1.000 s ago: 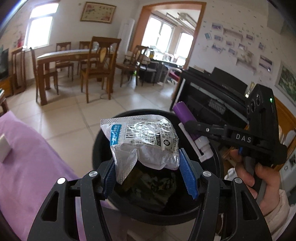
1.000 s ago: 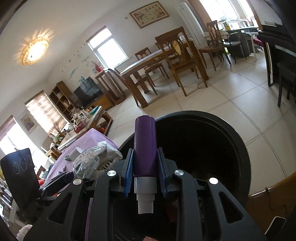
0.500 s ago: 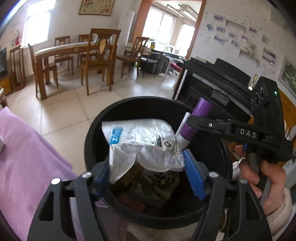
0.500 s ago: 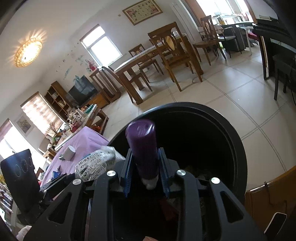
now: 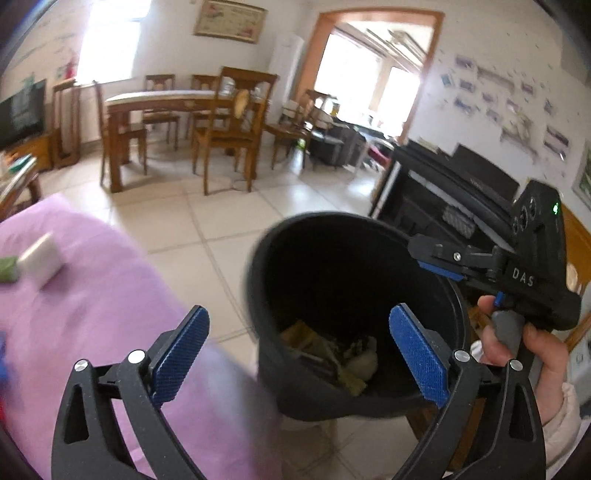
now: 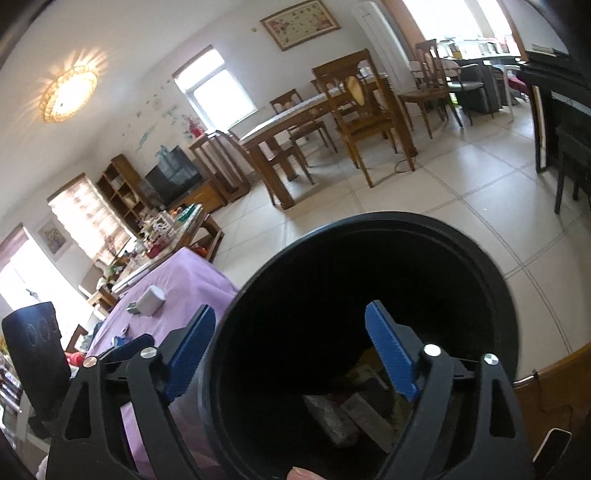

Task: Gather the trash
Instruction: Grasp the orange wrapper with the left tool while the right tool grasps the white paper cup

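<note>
The room has a floor (image 5: 229,218) of pale square tiles and white walls. A wooden dining table (image 6: 295,122) stands in the middle distance with several wooden chairs (image 5: 229,125) around it. Behind it a bright window (image 6: 218,92) lets in daylight, and a framed picture (image 6: 299,24) hangs high on the wall. A round ceiling lamp (image 6: 68,96) is lit. A television (image 6: 173,177) stands on a low wooden cabinet beside a bookshelf (image 6: 118,188). A wide arched doorway (image 5: 373,66) opens to a second sunny room. A black piano (image 5: 454,192) stands against the right wall, under small photos (image 5: 509,99). A purple cloth (image 5: 92,306) covers the near desk.
</note>
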A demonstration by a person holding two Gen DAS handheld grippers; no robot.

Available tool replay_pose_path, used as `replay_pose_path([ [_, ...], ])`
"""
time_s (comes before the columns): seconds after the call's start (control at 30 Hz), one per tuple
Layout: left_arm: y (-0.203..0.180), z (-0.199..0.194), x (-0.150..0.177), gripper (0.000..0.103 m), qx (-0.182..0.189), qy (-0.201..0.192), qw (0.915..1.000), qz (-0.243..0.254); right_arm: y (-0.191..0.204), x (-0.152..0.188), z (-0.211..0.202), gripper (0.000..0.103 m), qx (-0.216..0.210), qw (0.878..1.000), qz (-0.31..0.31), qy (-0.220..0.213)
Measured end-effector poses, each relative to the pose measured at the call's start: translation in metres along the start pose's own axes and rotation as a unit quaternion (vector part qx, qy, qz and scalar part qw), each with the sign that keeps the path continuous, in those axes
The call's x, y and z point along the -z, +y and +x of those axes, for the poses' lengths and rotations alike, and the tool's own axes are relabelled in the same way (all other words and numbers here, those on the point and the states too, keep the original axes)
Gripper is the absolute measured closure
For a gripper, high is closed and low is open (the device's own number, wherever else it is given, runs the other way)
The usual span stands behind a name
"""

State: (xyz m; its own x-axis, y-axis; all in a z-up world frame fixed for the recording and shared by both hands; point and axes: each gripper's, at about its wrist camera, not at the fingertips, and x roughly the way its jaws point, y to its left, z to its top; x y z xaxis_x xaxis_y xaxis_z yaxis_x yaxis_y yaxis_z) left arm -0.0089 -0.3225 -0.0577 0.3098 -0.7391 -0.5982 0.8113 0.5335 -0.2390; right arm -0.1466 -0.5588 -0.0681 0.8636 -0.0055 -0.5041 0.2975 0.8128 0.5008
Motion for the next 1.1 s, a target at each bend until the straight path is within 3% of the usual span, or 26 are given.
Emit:
replay_pose_path([
  [0.13,0.044,-0.048,0.011,0.007,-0.034,-0.024,0.9982,-0.043,0.028,0.002,0.015,0.018,-0.019,0.999,-0.023,0.016],
  [0.27,0.097,-0.111,0.030,0.007,-0.104,-0.054,0.9899,-0.080,0.066,0.002,0.029,0.017,-0.046,0.997,-0.056,0.032],
  [0.43,0.158,-0.194,0.063,0.007,-0.225,-0.070,0.9648,-0.118,0.123,0.010,0.058,0.013,-0.087,0.988,-0.111,0.065],
  [0.5,0.183,-0.223,0.077,0.007,-0.285,-0.063,0.9473,-0.131,0.144,0.014,0.072,0.010,-0.095,0.984,-0.130,0.080],
  [0.6,0.218,-0.247,0.090,0.007,-0.349,-0.035,0.9250,-0.147,0.177,0.021,0.099,0.008,-0.104,0.976,-0.161,0.103],
  [0.67,0.241,-0.253,0.098,0.007,-0.361,-0.007,0.9183,-0.163,0.198,0.021,0.123,0.005,-0.105,0.972,-0.177,0.117],
  [0.73,0.251,-0.256,0.105,0.007,-0.361,0.007,0.9168,-0.171,0.216,0.018,0.144,0.005,-0.095,0.969,-0.192,0.120],
  [0.8,0.266,-0.255,0.108,0.021,-0.355,0.019,0.9181,-0.175,0.228,0.017,0.163,0.005,-0.076,0.968,-0.207,0.122],
  [0.9,0.285,-0.250,0.110,0.034,-0.329,0.028,0.9209,-0.206,0.246,0.013,0.198,0.005,-0.033,0.963,-0.238,0.122],
  [0.97,0.297,-0.249,0.111,0.051,-0.317,0.034,0.9228,-0.217,0.254,0.012,0.218,0.005,-0.013,0.959,-0.254,0.125],
  [1.1,0.303,-0.248,0.115,0.058,-0.310,0.035,0.9244,-0.220,0.266,0.017,0.241,0.006,0.015,0.948,-0.285,0.140],
])
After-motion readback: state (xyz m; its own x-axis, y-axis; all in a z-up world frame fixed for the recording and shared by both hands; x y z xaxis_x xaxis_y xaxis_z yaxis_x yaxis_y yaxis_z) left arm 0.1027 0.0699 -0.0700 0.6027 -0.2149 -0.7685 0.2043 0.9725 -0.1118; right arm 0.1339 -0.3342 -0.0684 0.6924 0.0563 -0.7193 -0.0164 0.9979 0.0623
